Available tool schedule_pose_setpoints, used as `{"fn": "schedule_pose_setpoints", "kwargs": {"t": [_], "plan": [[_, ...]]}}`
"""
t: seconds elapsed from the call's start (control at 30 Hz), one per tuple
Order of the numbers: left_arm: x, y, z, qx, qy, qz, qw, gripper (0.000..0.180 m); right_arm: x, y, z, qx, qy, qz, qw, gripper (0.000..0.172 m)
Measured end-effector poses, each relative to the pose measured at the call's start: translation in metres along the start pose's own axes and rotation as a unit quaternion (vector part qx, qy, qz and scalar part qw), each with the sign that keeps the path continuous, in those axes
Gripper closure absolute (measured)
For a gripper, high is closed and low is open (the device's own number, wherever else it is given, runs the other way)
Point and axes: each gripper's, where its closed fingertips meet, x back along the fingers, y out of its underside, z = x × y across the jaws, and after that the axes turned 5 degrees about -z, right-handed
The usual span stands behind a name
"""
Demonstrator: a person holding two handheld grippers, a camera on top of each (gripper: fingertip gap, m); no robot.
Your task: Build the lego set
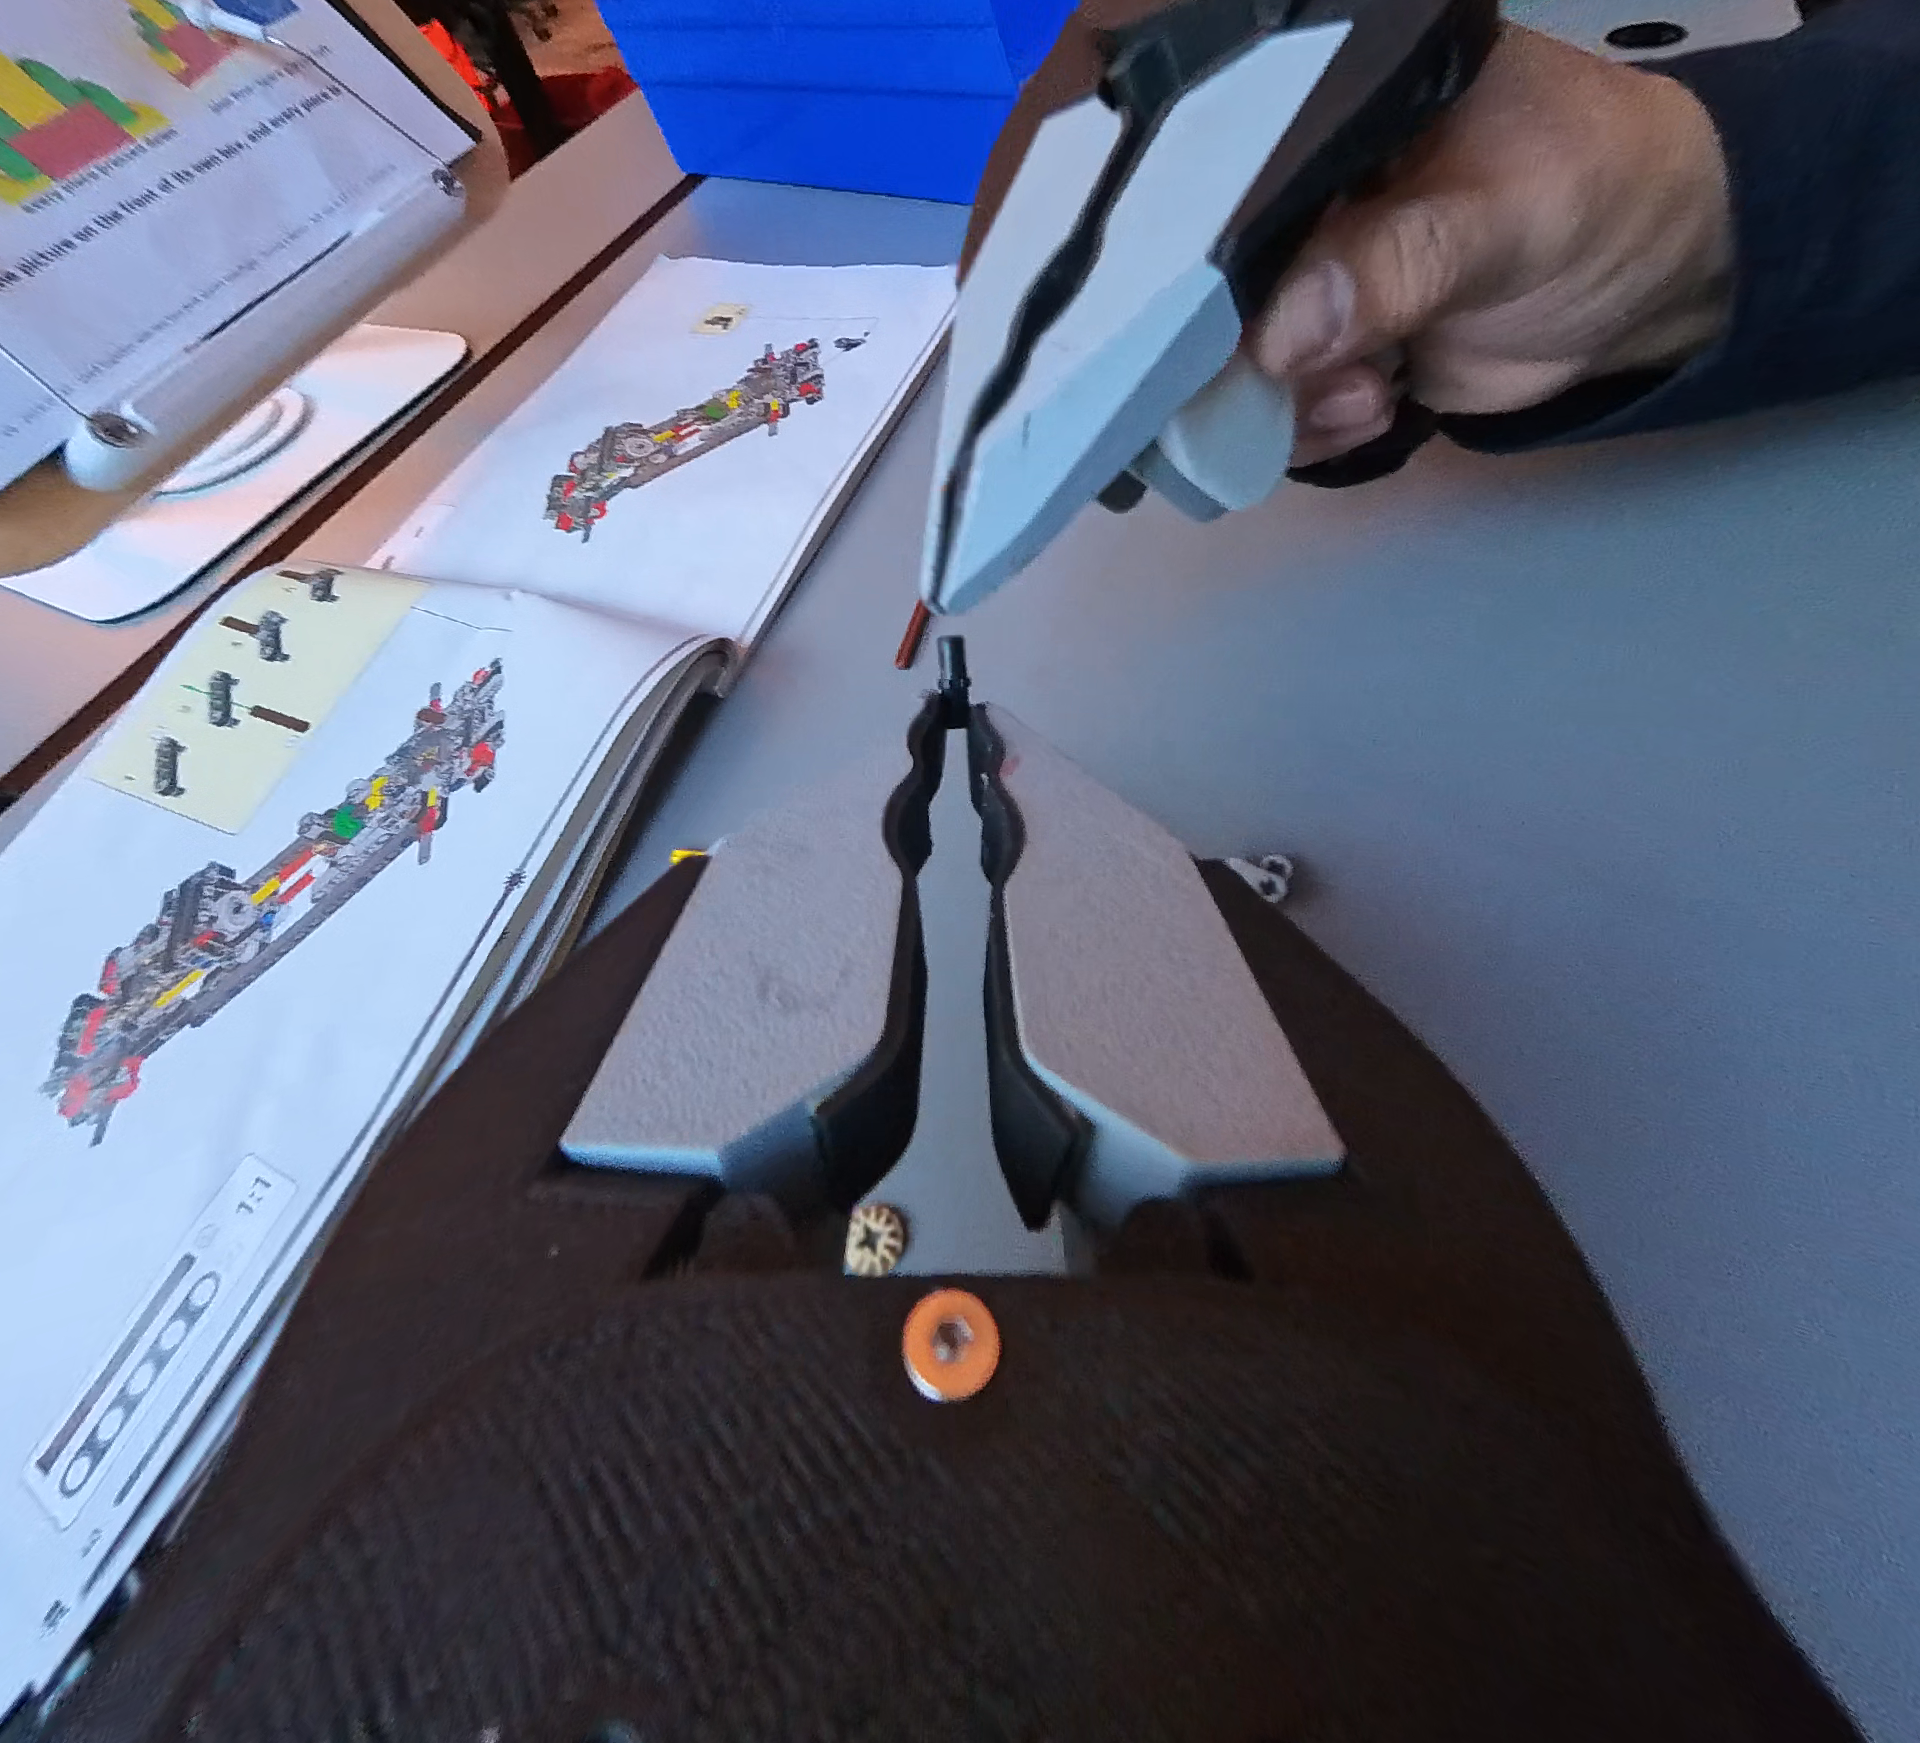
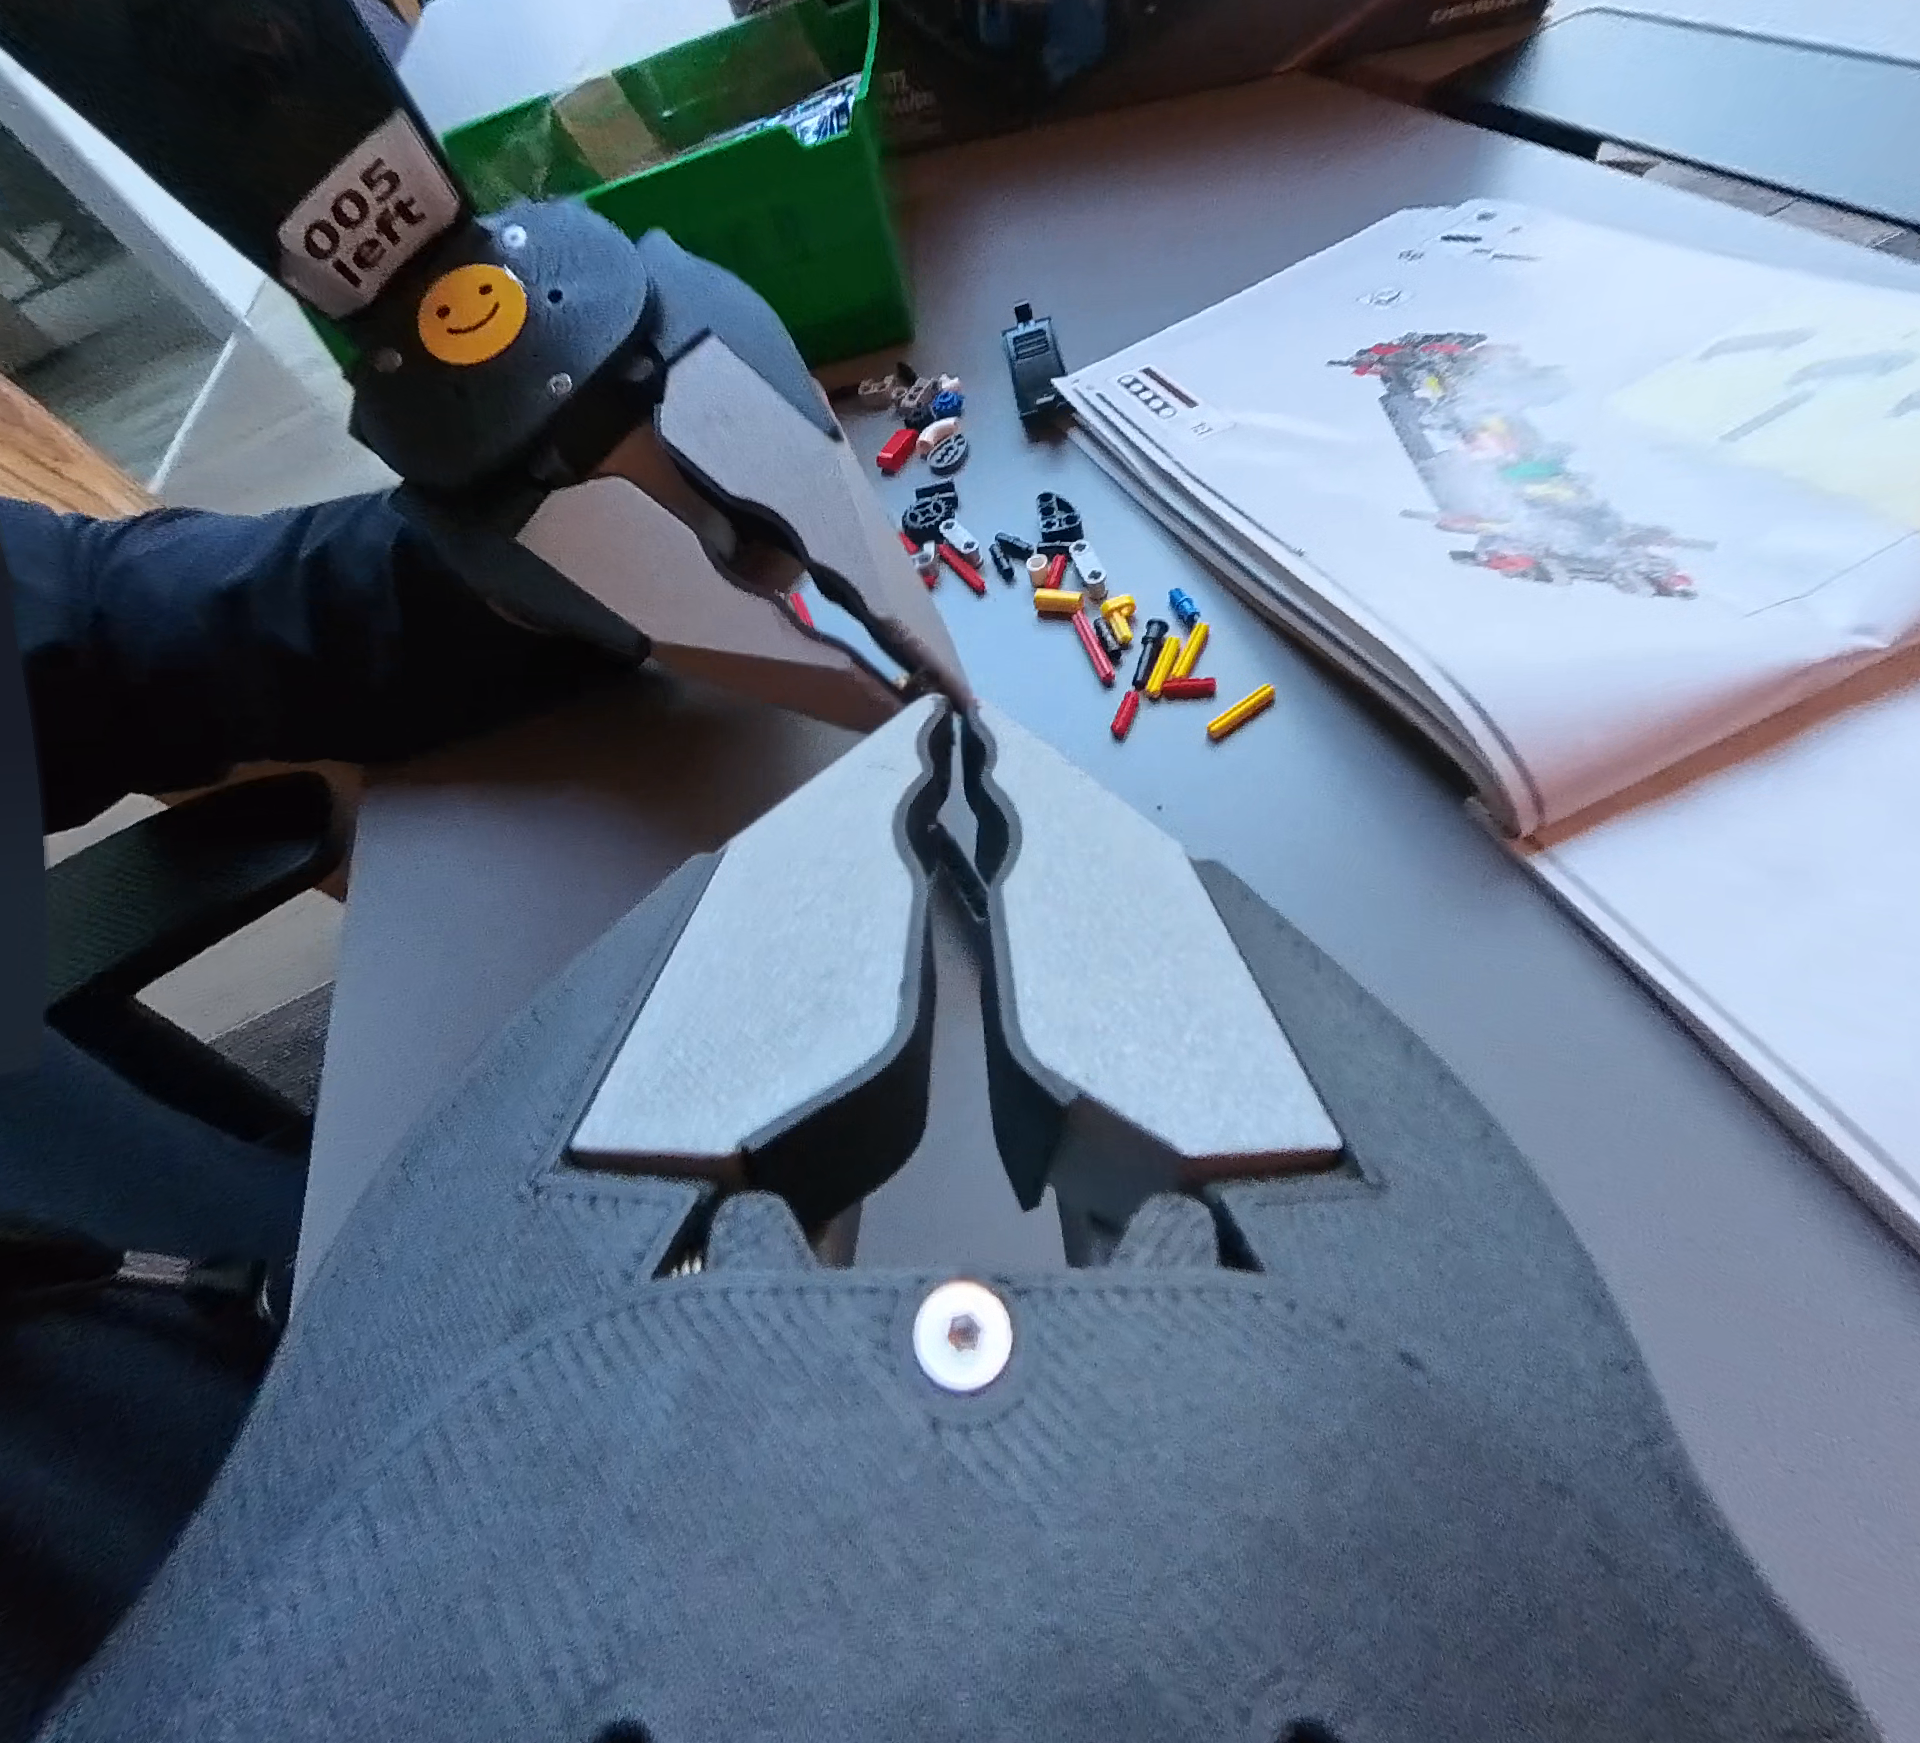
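L wrist: we look close along our fingers toward blue bin (image 1: 831,31) | R wrist: toward green bin (image 2: 769,207) | shared: grey table (image 1: 1455,758), open manual (image 1: 675,446), both tips.

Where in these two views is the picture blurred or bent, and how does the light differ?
Left wrist view: the open instruction book and the own gripper's dark body smear toward the edges, the blue bin bows with wide-angle curve, and the black pin at the jaws stays fairly sharp. Right wrist view: the loose small parts are crisp, the book page is washed pale, and the sleeve is dark.
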Motion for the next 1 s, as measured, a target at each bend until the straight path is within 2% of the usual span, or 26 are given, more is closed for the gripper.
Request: {"fn": "schedule_pose_setpoints", "kwargs": {"t": [0.17, 0.37, 0.6, 0.7, 0.8, 0.9, 1.0], "plan": [[0.000, 0.001, -0.004, -0.049, -0.042, -0.011, 0.998, 0.178, -0.004, 0.000, -0.010, -0.006, -0.032, 0.012, 0.999, 0.162], [-0.001, -0.002, 0.000, -0.075, -0.047, -0.003, 0.996, 0.178, -0.005, -0.001, -0.008, 0.021, -0.018, 0.001, 1.000, 0.170], [-0.001, -0.001, -0.001, -0.083, -0.057, -0.007, 0.995, 0.178, -0.006, 0.001, -0.008, 0.037, -0.019, -0.016, 0.999, 0.170], [-0.003, 0.001, 0.001, -0.074, -0.049, -0.011, 0.996, 0.178, -0.006, 0.007, -0.006, 0.082, -0.008, -0.054, 0.995, 0.171], [-0.004, 0.015, 0.001, -0.023, -0.007, -0.040, 0.999, 0.151, -0.008, 0.022, -0.002, 0.135, 0.001, -0.122, 0.983, 0.171], [-0.005, 0.034, 0.010, 0.018, 0.058, -0.085, 0.995, 0.150, -0.010, 0.039, 0.000, 0.197, -0.001, -0.188, 0.962, 0.171], [-0.009, 0.056, 0.013, 0.006, 0.067, -0.138, 0.988, 0.150, -0.013, 0.052, 0.002, 0.246, -0.001, -0.235, 0.940, 0.171]]}}
